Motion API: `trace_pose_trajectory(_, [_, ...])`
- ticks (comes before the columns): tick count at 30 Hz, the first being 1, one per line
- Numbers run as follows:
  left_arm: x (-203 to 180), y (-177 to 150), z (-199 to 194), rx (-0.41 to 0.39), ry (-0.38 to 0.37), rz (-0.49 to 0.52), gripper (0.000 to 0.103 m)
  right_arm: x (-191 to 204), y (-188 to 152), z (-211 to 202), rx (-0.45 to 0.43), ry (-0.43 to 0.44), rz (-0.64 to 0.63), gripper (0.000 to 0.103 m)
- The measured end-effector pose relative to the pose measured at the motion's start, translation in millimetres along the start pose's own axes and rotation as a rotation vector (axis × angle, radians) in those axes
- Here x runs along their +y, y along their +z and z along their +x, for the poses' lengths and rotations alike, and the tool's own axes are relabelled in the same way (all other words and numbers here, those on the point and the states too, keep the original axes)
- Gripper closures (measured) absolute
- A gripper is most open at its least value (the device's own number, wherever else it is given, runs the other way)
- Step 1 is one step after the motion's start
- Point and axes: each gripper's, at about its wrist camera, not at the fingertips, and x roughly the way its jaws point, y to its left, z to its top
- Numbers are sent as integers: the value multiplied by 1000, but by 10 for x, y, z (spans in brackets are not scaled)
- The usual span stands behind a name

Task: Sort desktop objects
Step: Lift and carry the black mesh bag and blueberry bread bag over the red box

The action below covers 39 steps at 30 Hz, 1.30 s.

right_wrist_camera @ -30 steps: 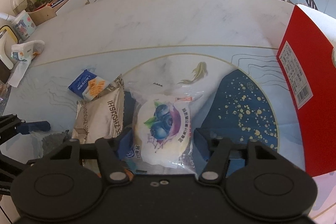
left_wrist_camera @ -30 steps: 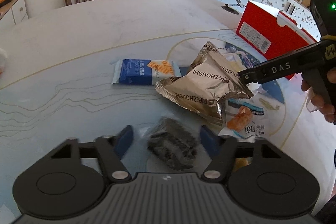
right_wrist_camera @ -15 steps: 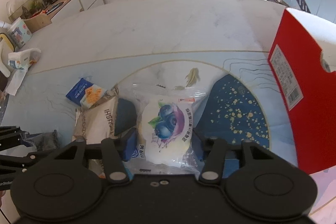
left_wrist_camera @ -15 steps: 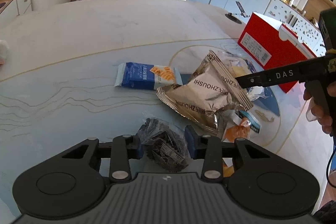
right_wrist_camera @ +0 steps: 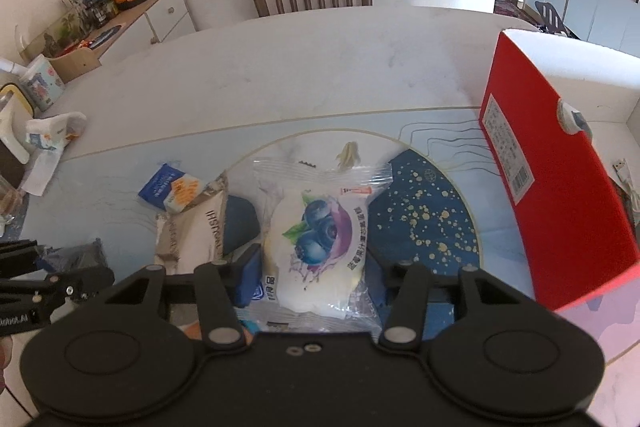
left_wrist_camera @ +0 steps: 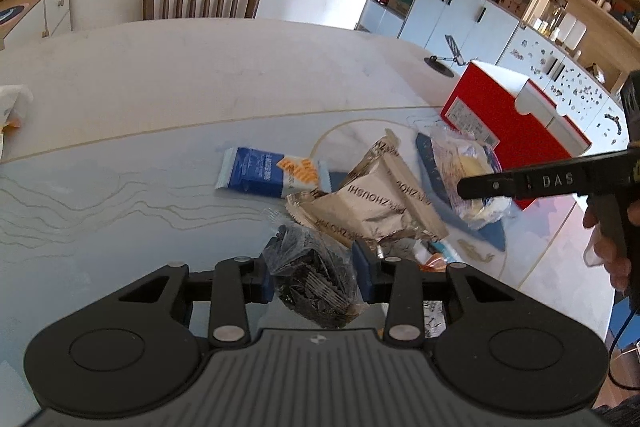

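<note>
Left gripper (left_wrist_camera: 314,269) pinches a crinkly dark packet (left_wrist_camera: 310,275). Right gripper (right_wrist_camera: 314,267) squeezes the blueberry bun bag (right_wrist_camera: 316,243), red box (right_wrist_camera: 552,187) at 2 o'clock. Both look light, squashy, slippery; I'd grip mid-body.

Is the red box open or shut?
Open: the right wrist view shows the red box with its white inside uncovered at the top.

"ZHOUSHI" runs across the silver foil packet (left_wrist_camera: 372,203); just right of it, "DAS" marks the right gripper's (left_wrist_camera: 472,187) finger
</note>
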Motion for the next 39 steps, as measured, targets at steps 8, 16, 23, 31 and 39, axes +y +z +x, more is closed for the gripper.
trace_pose_trajectory(8, [-125,45,-188,-31,-20,2,67,42,-64,-236,-9,17,-12,52])
trace_pose_trajectory(16, [-340,87,-354,-47,-40,27,67,26,-146,-479,-13,20,-9,52])
trace_pose_trajectory(23, [-542,132,-460,-56,-58,53,66,-26,-222,-700,-14,19,5,52])
trace_pose_trajectory(31, [-841,177,-482,-57,-103,93,66,-103,-281,-980,-22,-5,1,52])
trace_pose_trajectory(39, [-1164,263,-446,-62,-144,135,66,-302,-323,-1246,-67,-16,16,52])
